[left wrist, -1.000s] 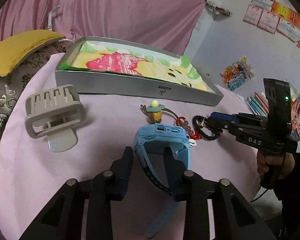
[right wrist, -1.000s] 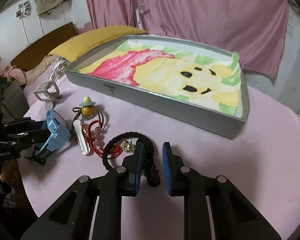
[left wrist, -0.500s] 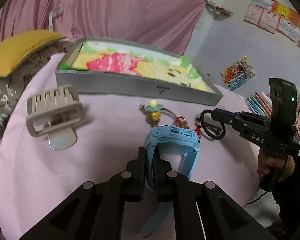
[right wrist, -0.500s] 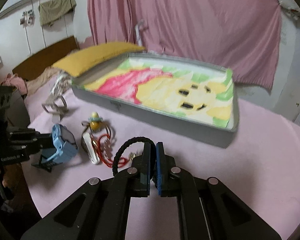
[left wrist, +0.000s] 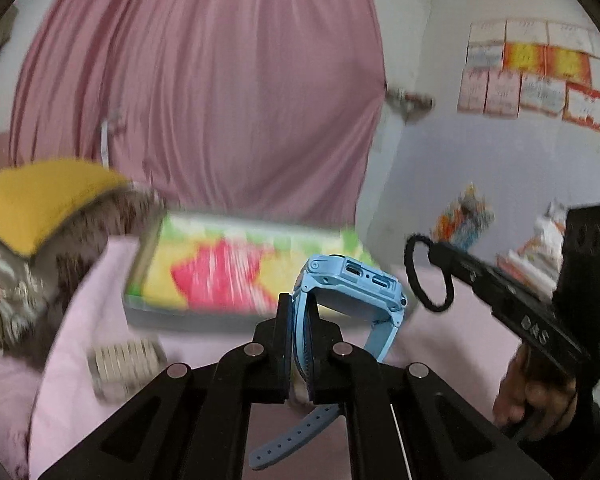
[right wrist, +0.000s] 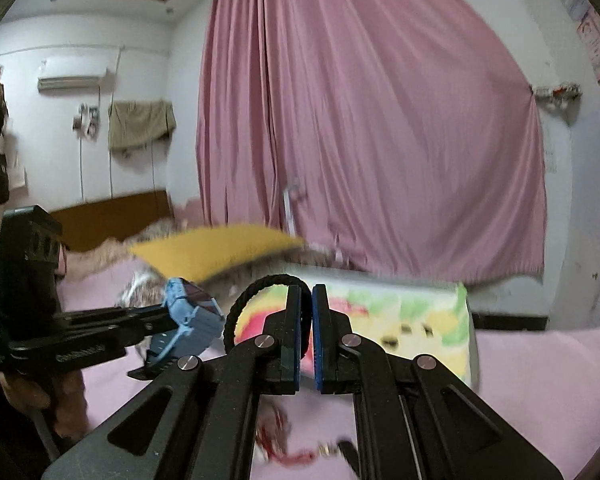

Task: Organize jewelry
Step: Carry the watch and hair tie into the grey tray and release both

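With both tools off the cloth, the left gripper (left wrist: 299, 334) is clamped tight on the strap of a blue smartwatch (left wrist: 350, 290). The watch body sits just past the fingertips, port side up; the free strap end (left wrist: 288, 440) hangs below the fingers.

The right gripper (right wrist: 306, 320) is pinched onto a black braided hair tie (right wrist: 256, 286); the loop arcs up and left of the fingertips. From the left wrist view the same hair tie (left wrist: 428, 276) hangs from the tip of the right gripper (left wrist: 436, 250), to the right of the watch and apart from it. A hand (left wrist: 532, 396) grips that tool's handle at lower right.

Beyond the tools: an open grey box (left wrist: 188, 322) with a pink, yellow and green picture lining sits far centre on the pink tablecloth (left wrist: 72, 340). A beige hair claw (left wrist: 122, 364) lies near left of the box, blurred. Red beaded pieces (right wrist: 278, 436) lie on the cloth under the right gripper, too blurred to tell apart. A yellow cushion (left wrist: 40, 200) is at far left, a pink curtain (left wrist: 204, 88) behind.
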Tool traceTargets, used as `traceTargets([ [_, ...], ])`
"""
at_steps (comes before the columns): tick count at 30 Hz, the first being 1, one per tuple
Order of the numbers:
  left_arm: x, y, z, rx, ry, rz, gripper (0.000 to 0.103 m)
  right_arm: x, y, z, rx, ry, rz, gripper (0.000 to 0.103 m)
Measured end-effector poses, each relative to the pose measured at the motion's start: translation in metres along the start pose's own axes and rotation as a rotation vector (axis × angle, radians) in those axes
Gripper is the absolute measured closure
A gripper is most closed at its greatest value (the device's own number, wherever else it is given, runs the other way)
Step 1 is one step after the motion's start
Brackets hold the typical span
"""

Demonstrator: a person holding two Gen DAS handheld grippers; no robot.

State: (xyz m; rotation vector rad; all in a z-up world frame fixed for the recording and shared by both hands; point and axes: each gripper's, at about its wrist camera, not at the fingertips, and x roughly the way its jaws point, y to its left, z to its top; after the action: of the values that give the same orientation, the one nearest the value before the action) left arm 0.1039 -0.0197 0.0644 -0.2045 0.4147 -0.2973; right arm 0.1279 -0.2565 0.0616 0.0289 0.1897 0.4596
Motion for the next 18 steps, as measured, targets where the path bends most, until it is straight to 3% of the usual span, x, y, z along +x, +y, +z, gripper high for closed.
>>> traceTargets([
  [4,0.009,0.007,0.02,0.002,-0.09,0.036,0.098,0.015,0.005,0.01,0.002,-0.05,-0.018,0.098],
  [9,0.029,0.022,0.037,0.009,-0.138,0.092,0.098,0.046,-0.001,0.017,0.022,-0.035,-0.059,0.098],
  [14,0.055,0.036,0.045,-0.008,-0.101,0.122,0.098,0.084,-0.017,0.017,0.075,0.041,-0.085,0.098],
  [18,0.08,0.046,0.045,-0.039,-0.013,0.144,0.098,0.111,-0.037,0.003,0.132,0.151,-0.098,0.098],
])
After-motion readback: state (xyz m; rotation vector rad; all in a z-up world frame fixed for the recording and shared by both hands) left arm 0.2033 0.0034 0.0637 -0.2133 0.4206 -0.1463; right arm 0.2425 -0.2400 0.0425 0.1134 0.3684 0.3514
